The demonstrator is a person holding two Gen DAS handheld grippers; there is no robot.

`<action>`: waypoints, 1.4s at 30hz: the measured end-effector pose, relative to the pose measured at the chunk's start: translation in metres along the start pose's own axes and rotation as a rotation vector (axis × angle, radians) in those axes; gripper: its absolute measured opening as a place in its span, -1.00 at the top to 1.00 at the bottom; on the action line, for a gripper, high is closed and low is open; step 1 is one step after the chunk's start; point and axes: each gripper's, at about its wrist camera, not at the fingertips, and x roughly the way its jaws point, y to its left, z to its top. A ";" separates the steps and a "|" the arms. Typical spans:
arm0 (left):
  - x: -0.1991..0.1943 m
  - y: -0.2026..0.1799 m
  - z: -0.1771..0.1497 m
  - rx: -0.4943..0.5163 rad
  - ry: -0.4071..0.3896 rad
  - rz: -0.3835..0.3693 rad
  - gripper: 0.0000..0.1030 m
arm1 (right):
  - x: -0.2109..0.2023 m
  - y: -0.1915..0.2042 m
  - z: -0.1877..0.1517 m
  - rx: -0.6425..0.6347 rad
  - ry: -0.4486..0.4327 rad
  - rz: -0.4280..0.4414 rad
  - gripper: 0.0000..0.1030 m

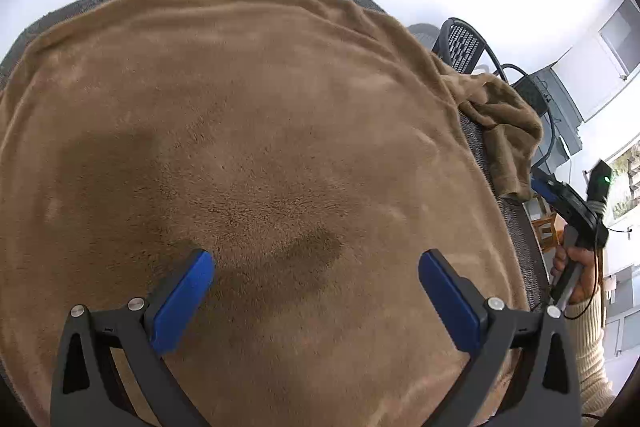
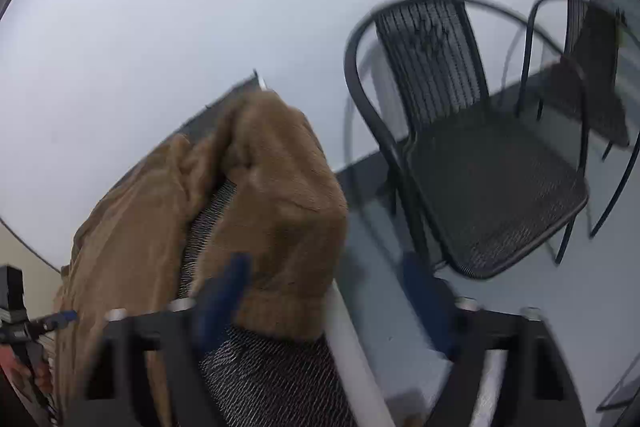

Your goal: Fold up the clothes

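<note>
The left gripper (image 1: 316,291) hangs over a tan fleece garment (image 1: 248,131), its blue pads (image 1: 182,301) spread wide with nothing between them; the fleece lies flat beneath and ahead of the tongs, covering most of a grey woven table mat (image 1: 520,227). To the right, a sleeve (image 1: 504,131) of the garment droops over the table edge. Beyond it a hand (image 1: 572,271) grips the right gripper (image 2: 332,303), whose blurred fingers stand apart, holding nothing, the sleeve's ribbed cuff just ahead of its left finger. Right of those tongs stands a black mesh chair (image 2: 480,167).
</note>
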 end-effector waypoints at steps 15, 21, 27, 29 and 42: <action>0.013 0.017 -0.009 0.027 -0.079 -0.016 -1.00 | 0.026 0.034 0.012 -0.184 0.043 -0.035 0.69; 0.016 0.006 -0.019 0.137 -0.124 0.054 -1.00 | -0.006 0.066 0.039 -0.378 -0.137 -0.291 0.76; 0.018 0.004 -0.019 0.164 -0.125 0.076 -1.00 | -0.039 0.086 0.079 -0.511 -0.395 -0.620 0.76; 0.017 0.007 -0.018 0.155 -0.130 0.058 -1.00 | -0.050 0.091 0.092 -0.497 -0.471 -0.671 0.76; 0.007 0.043 0.011 -0.085 -0.030 -0.244 -1.00 | -0.080 0.143 0.129 -0.411 -0.761 -0.599 0.76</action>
